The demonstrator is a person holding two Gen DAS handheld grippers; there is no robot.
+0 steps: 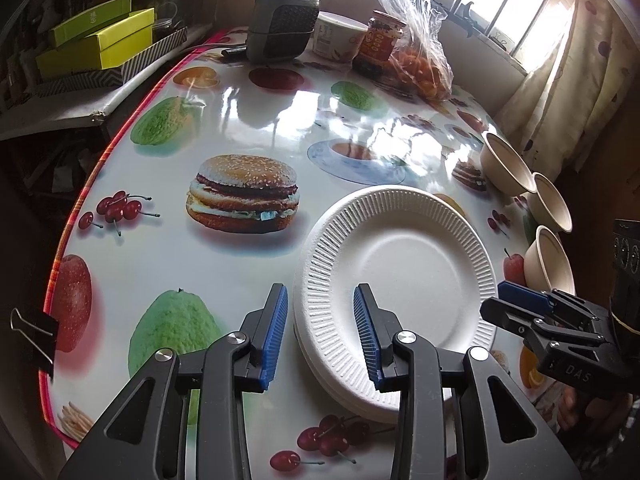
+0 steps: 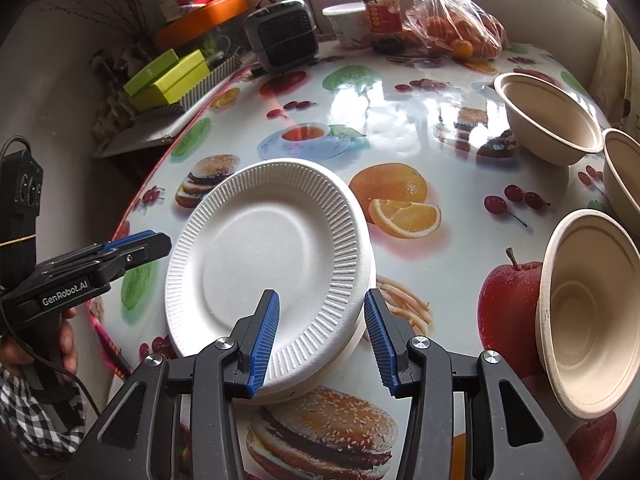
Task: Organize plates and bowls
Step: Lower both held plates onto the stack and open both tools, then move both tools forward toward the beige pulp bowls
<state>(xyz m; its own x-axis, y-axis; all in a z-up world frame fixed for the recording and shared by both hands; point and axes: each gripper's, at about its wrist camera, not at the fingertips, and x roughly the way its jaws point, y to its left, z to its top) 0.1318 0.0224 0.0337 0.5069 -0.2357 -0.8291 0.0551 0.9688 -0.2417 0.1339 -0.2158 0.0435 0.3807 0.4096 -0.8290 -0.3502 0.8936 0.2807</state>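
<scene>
The plates (image 2: 276, 248) look stacked; both grippers, left (image 1: 320, 332) and right (image 2: 320, 340), are wide open, so the bowls (image 2: 588, 312) likely come next

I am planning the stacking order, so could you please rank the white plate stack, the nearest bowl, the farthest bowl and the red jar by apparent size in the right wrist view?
1. White plate stack
2. Nearest bowl, though camera nearness enlarges it
3. Farthest bowl
4. Red jar
</scene>
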